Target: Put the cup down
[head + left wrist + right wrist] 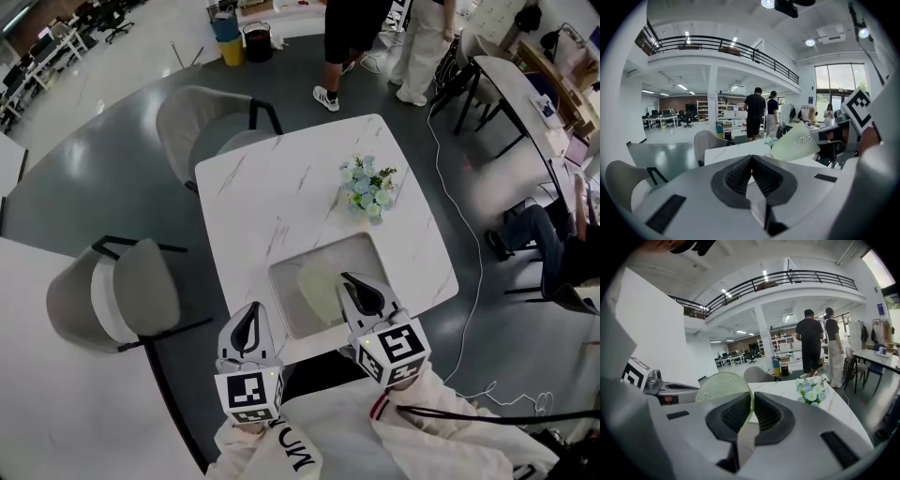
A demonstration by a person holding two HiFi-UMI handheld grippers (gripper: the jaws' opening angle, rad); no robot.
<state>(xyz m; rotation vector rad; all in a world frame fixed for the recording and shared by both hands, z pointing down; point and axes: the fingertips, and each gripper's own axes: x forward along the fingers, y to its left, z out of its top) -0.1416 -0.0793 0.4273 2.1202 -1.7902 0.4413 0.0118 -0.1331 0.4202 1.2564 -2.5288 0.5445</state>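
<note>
One tip: right gripper (348, 279) clamped on the green cup (317, 292), left gripper (254, 311) closed empty, so level it over the grey tray (349, 251) before releasing.

place: open-plan office | evidence: desk rows (663, 119), swivel chairs (687, 121), shelving (701, 109), railed mezzanine (726, 47)

The cup (722, 386) looks like translucent, dimpled plastic; the table (267, 183) is glossy and marble-patterned
</note>
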